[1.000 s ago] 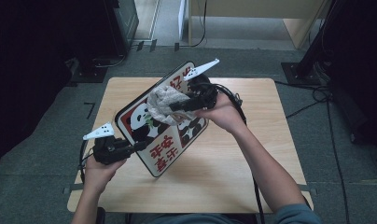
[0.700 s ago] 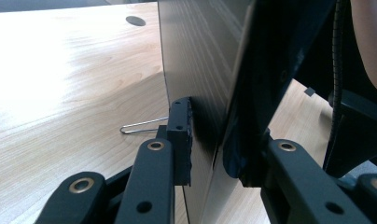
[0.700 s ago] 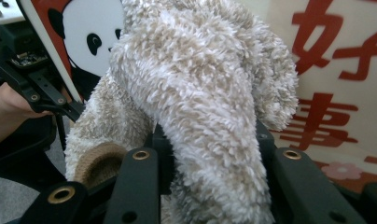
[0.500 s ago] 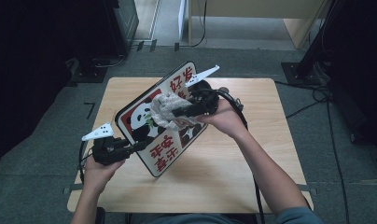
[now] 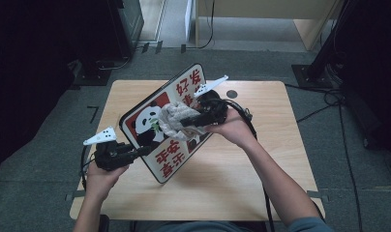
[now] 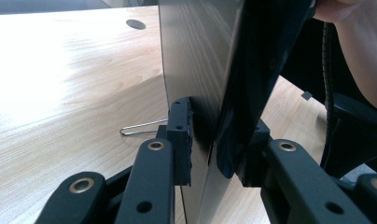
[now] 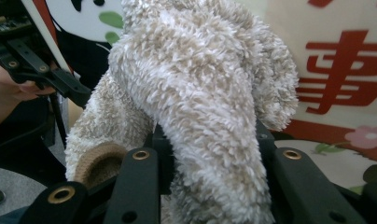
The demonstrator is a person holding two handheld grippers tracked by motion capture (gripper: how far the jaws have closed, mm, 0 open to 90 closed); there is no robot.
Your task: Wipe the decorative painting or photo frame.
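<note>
On the wooden table [image 5: 261,193] we see the panda sign board [image 5: 157,125] held tilted above the middle. Our left gripper [image 5: 141,151] clamps its lower left edge. Our right gripper [image 5: 184,126] is closed on a fluffy beige cloth [image 5: 174,118], which touches the board's face.

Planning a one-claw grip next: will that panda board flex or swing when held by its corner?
Likely stiff: the board stays flat though the left claw clamps only its edge. Probably light, a thin panel. Tilted off the table, it may pivot under the cloth's push.
</note>
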